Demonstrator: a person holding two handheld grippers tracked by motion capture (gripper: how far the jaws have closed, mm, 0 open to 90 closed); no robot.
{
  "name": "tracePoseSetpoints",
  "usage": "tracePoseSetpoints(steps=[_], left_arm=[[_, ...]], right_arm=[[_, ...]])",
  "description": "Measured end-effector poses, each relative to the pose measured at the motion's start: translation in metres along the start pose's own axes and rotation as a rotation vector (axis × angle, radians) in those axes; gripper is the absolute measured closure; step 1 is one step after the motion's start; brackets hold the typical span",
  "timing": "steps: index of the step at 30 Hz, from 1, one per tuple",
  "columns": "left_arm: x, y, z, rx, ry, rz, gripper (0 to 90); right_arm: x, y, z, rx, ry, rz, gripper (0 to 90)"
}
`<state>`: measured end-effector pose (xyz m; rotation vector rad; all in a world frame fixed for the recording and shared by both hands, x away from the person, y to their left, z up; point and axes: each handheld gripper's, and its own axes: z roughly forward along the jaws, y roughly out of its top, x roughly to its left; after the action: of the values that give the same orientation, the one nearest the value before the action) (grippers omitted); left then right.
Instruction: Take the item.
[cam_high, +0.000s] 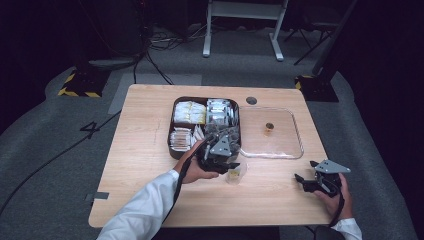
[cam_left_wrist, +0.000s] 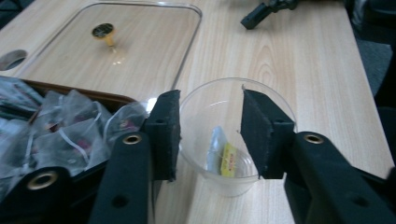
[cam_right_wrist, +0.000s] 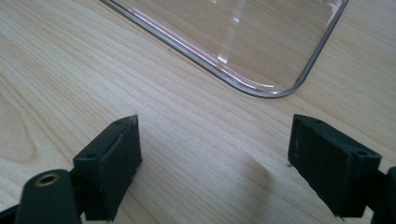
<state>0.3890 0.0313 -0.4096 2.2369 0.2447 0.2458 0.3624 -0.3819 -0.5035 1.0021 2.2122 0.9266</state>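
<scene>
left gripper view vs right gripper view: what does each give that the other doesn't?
Left gripper view: the left gripper, jaws apart over a clear cup with a yellow-tagged sachet inside, the brown box of sachets beside it.

Right gripper view: the right gripper, open over bare table.

Both: the clear tray, the wooden tabletop.

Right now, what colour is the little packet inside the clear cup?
Yellow and white packet, clearest in the left gripper view.
</scene>
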Motion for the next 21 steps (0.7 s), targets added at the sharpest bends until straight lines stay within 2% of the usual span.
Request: tracePoseSetpoints(steps=[1,4,6,8,11,12,17,19,21], left_arm=[[0.000,0.000,-0.001,0.002,0.018,0.011,51.8],[0.001,0.000,-0.006,-0.006,0.030,0.012,45.9],[0.001,0.000,-0.008,0.003,0.035,0.007,41.6],[0.001,-0.001,-0.012,0.026,0.062,0.020,38.1],[0.002,-0.002,-0.015,0.022,0.071,0.004,31.3],[0.002,-0.003,-0.018,0.020,0.084,-0.007,31.3],[0.005,-0.006,-0.032,0.005,0.090,-0.024,25.2],[0.005,-0.007,-0.036,0.013,0.101,-0.024,25.1],[0.005,-0.009,-0.040,0.033,0.132,-0.015,25.0]], right_arm=[[0.000,0.000,0.000,0.000,0.000,0.000,17.5],[0.000,0.000,0.000,0.000,0.000,0.000,17.5],[0.000,0.000,0.000,0.000,0.000,0.000,17.5],[0.000,0.000,0.000,0.001,0.001,0.001,17.5],[0.000,0.000,0.000,0.001,0.001,0.001,17.5],[0.000,0.000,0.000,0.001,0.002,0.001,17.5],[0.000,0.000,0.000,0.002,0.002,0.002,17.5],[0.000,0.000,0.000,0.001,0.002,0.002,17.5],[0.000,0.000,0.000,0.002,0.002,0.002,17.5]])
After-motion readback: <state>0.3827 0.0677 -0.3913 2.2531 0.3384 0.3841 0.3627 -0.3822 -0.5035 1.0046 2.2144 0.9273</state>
